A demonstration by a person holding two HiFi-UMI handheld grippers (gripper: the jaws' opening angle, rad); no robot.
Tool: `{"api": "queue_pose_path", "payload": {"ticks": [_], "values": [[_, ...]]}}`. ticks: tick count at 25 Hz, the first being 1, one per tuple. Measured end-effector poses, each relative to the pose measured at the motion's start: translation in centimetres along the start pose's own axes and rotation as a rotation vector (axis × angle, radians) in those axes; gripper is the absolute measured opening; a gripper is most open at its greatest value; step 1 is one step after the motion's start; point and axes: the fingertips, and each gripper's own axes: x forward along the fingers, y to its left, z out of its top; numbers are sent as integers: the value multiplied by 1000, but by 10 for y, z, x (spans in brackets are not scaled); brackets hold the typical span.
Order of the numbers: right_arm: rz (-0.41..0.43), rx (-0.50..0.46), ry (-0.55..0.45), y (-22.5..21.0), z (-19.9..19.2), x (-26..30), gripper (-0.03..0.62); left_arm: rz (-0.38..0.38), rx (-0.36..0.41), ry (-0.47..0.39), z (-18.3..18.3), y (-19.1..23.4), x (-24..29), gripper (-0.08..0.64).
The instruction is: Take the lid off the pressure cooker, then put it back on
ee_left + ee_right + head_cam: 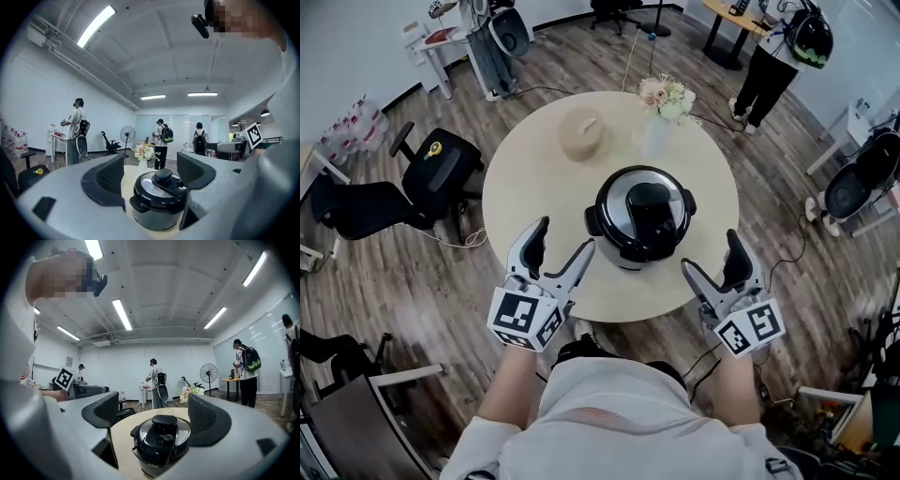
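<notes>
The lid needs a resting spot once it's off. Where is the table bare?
The table is barest at its left, between the tan bowl-like object, the pressure cooker and the left hand-held gripper. A smaller patch lies right of the cooker, in front of the flower vase. The far side is crowded.

The pressure cooker (640,216) stands on the round surface (525,187) with its lid (617,202) on. It is forward and to the right of the left hand-held gripper (562,239), forward and to the left of the right hand-held gripper (710,253), and touches neither. A vase of flowers (664,108) stands beyond the pressure cooker. A domed item (581,134) lies beyond the left hand-held gripper, left of the vase.
</notes>
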Motion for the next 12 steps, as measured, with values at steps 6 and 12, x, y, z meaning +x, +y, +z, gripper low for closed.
{"api": "queue_pose_path", "payload": {"ticks": [6, 12], "values": [[-3, -6, 31, 2, -4, 55, 448, -22, -38, 20, -9, 47, 20, 350], [54, 8, 50, -14, -13, 85, 448, 7, -64, 34, -16, 61, 41, 350]]}}
